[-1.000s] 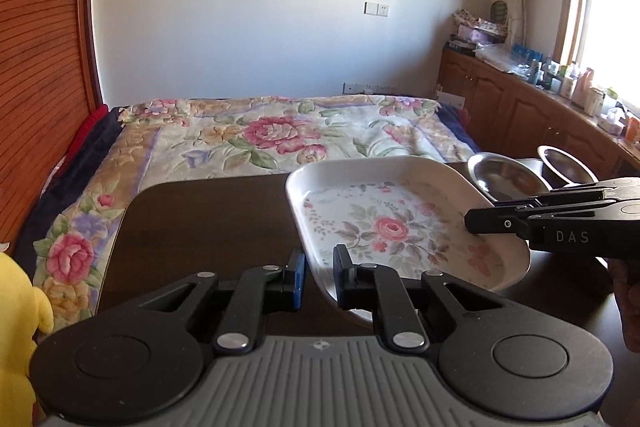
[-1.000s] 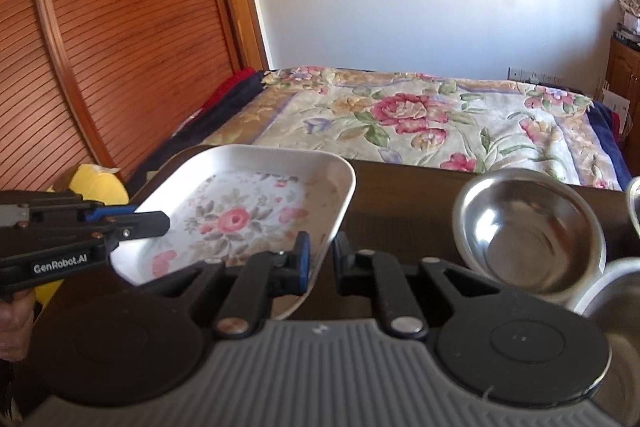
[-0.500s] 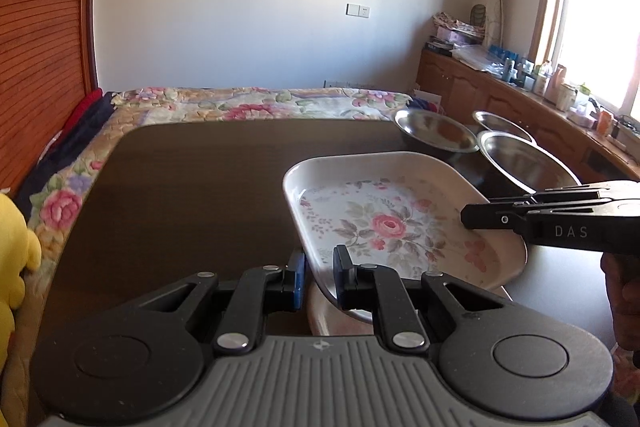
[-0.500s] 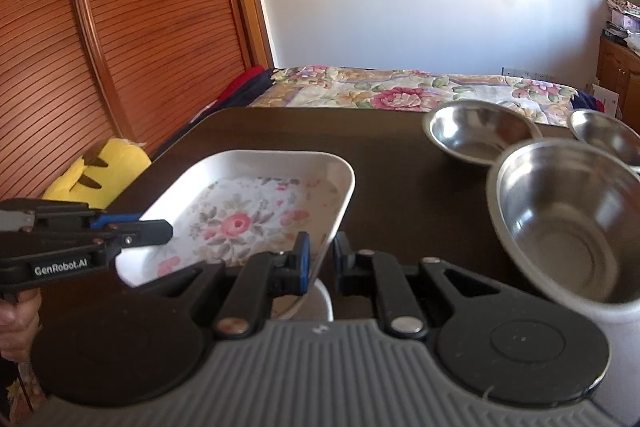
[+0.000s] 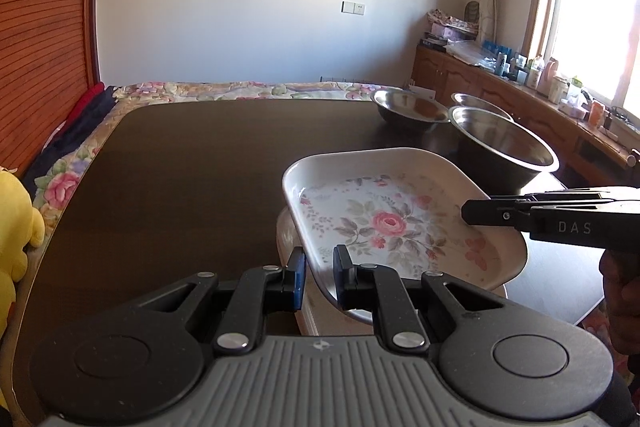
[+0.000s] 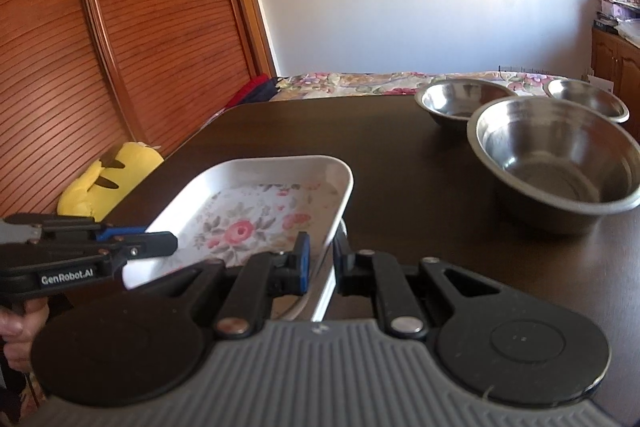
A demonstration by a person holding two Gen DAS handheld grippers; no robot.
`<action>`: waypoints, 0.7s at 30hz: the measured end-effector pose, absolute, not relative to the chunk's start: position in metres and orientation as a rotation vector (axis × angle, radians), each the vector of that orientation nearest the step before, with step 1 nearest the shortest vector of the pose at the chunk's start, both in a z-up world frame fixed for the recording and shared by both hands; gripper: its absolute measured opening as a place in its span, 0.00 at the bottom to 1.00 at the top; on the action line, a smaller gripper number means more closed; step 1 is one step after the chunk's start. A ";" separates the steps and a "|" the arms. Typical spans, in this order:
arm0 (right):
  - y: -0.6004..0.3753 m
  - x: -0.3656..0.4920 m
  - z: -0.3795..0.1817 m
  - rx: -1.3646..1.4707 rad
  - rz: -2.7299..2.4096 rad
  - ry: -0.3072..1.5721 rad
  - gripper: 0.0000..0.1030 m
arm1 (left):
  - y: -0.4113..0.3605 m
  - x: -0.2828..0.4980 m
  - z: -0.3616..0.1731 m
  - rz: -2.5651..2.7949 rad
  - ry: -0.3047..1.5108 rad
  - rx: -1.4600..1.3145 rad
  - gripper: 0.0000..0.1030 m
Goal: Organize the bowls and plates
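Note:
A white rectangular plate with a pink rose pattern (image 5: pixel 392 223) (image 6: pixel 248 215) is held by both grippers just above another white plate (image 5: pixel 286 247) lying on the dark table (image 5: pixel 192 163). My left gripper (image 5: pixel 319 277) is shut on the floral plate's near-left rim. My right gripper (image 6: pixel 320 263) is shut on its opposite rim; it also shows from the side in the left wrist view (image 5: pixel 476 213). Three steel bowls stand at the far right: a large one (image 6: pixel 556 163) and two smaller ones (image 6: pixel 460 99) (image 6: pixel 586 99).
A yellow plush toy (image 6: pixel 108 183) sits off the table's left edge. A bed with a floral cover (image 5: pixel 240 89) lies beyond the table. A wooden slatted wardrobe (image 6: pixel 100 27) stands at left. A cluttered wooden counter (image 5: pixel 520 83) runs under the window at right.
Both grippers have carried the floral plate down and back over the table, from high over the bed view to just above the lower white plate. The bowls now stand farther off.

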State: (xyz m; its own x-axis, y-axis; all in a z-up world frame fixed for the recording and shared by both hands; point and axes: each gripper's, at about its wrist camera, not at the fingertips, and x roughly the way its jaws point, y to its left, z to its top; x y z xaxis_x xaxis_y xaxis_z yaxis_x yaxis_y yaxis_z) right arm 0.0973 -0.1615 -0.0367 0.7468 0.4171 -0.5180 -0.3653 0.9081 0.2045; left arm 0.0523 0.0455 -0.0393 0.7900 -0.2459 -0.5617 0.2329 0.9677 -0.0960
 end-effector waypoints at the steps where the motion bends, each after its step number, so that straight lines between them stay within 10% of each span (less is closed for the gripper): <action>1: -0.162 0.095 -0.038 0.096 0.429 0.587 0.14 | 0.045 0.050 -0.040 -0.257 0.608 -0.021 0.16; 21: -0.158 0.072 -0.048 0.038 0.434 0.552 0.17 | 0.043 0.039 -0.054 -0.241 0.611 0.001 0.16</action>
